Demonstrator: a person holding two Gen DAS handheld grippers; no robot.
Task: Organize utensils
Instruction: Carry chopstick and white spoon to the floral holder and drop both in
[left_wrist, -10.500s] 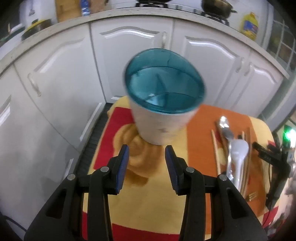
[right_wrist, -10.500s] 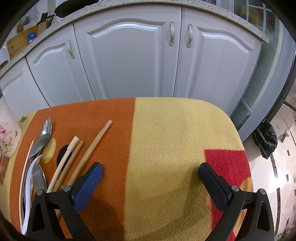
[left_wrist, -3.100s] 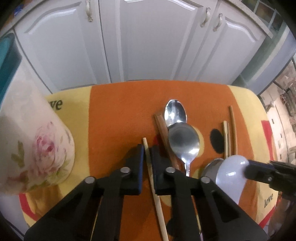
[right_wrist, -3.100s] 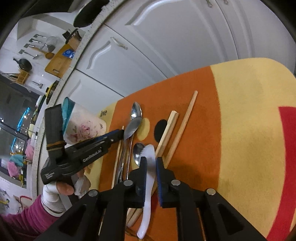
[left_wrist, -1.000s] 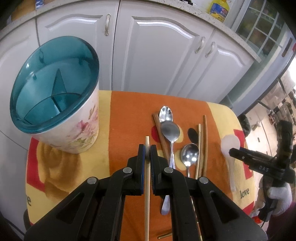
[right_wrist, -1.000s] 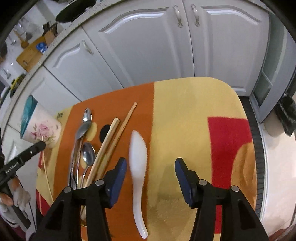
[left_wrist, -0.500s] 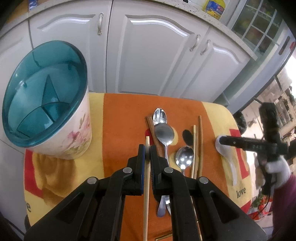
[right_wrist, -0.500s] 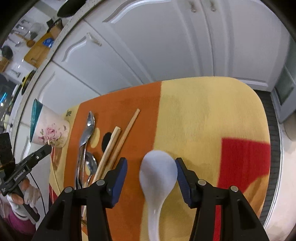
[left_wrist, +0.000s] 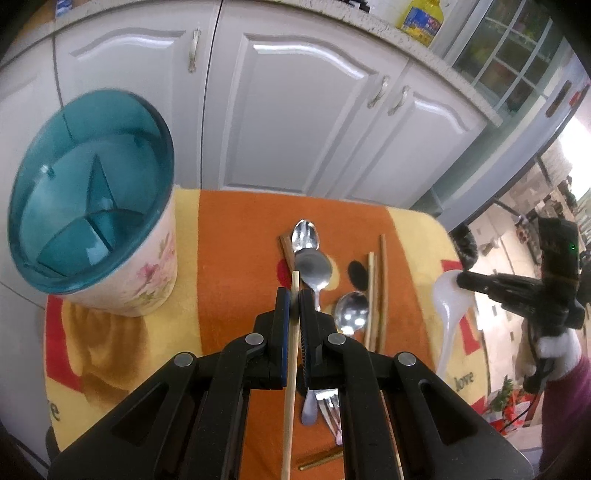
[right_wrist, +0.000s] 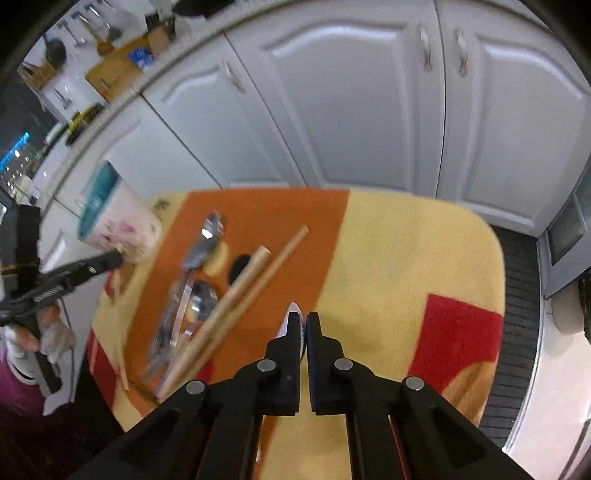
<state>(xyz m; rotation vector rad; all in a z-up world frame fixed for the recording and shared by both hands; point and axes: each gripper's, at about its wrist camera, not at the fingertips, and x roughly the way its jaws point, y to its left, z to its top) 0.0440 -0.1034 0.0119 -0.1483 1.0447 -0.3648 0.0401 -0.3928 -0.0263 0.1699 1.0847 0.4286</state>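
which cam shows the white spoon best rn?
Left wrist. The white spoon shows bowl and handle there, held at its bowl by the right gripper above the cloth. The right wrist view shows only a white sliver of it, pinched edge-on between the closed fingers.

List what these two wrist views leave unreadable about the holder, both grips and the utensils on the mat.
- Left wrist: the chopstick runs off the bottom edge, so its length is cut off.
- Left wrist: the holder is motion-blurred; the compartment floors are unclear.
- Right wrist: the white spoon is mostly hidden behind the right gripper.
- Right wrist: the metal spoons smear together from blur; no count possible.
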